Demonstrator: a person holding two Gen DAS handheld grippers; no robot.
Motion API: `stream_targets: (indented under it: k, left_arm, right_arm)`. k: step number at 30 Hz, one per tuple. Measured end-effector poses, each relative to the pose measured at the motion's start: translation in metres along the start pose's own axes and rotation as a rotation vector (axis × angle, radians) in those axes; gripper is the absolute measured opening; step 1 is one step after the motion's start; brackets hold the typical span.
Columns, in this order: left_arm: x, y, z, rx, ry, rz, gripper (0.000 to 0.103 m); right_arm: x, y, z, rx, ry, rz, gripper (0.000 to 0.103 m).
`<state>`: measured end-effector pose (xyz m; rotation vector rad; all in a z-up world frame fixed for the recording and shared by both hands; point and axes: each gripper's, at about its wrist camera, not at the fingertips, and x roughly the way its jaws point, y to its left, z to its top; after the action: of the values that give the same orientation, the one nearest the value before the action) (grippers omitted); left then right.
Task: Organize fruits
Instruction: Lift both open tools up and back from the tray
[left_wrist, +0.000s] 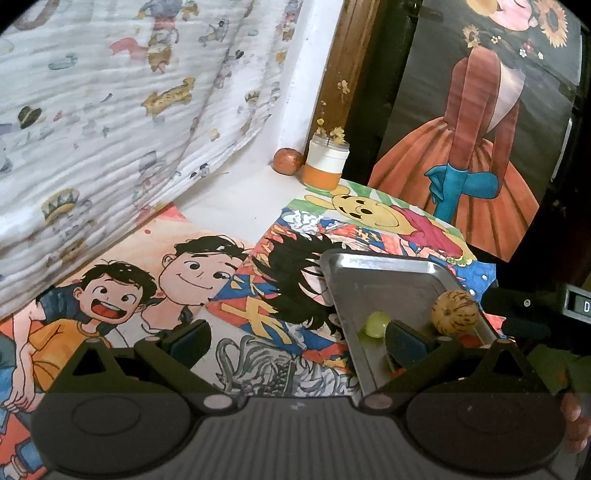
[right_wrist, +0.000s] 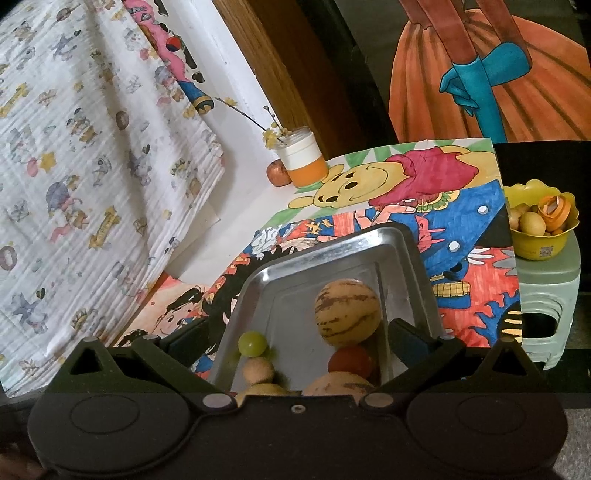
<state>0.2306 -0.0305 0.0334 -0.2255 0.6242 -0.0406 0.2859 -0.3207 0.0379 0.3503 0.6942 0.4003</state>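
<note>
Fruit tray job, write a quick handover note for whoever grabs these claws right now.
Left claw: open, empty, beside the tray's left edge.
Right claw: open, empty, over the metal tray.
In the tray: striped melon, green grape, red fruit, tan ball, and more fruit partly hidden below.
Yellow bowl on the stool still holds fruit.
One reddish fruit sits by the jar.
Left to do: those remaining fruits, probably.

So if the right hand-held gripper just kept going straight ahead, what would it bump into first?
Probably the striped melon in the metal tray, which lies between the open fingers of the right hand-held gripper. The green grape sits off to the left. Depth is uncertain.
</note>
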Motion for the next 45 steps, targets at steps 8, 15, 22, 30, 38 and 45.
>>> stream_targets:
  k: [8, 15, 22, 30, 38, 45]
  left_arm:
    - [-0.009, 0.002, -0.003, -0.017, -0.008, 0.010, 0.103]
    - [-0.018, 0.004, -0.011, -0.033, -0.012, 0.020, 0.103]
    - [-0.030, 0.004, -0.023, -0.044, -0.016, 0.027, 0.103]
    - [-0.048, 0.006, -0.033, -0.055, -0.031, 0.033, 0.103]
    - [-0.063, 0.008, -0.041, -0.063, -0.043, 0.042, 0.103]
    - [-0.079, 0.009, -0.050, -0.040, -0.067, 0.060, 0.103]
  right_arm:
    - [-0.008, 0.006, -0.008, -0.013, -0.012, -0.006, 0.102]
    - [-0.017, 0.012, -0.016, -0.024, -0.020, -0.013, 0.102]
    - [-0.028, 0.018, -0.027, -0.036, -0.032, -0.022, 0.102]
    - [-0.041, 0.031, -0.044, -0.078, -0.043, -0.035, 0.102]
    - [-0.056, 0.045, -0.062, -0.082, -0.047, -0.034, 0.102]
    - [-0.076, 0.064, -0.077, -0.116, -0.079, -0.055, 0.102]
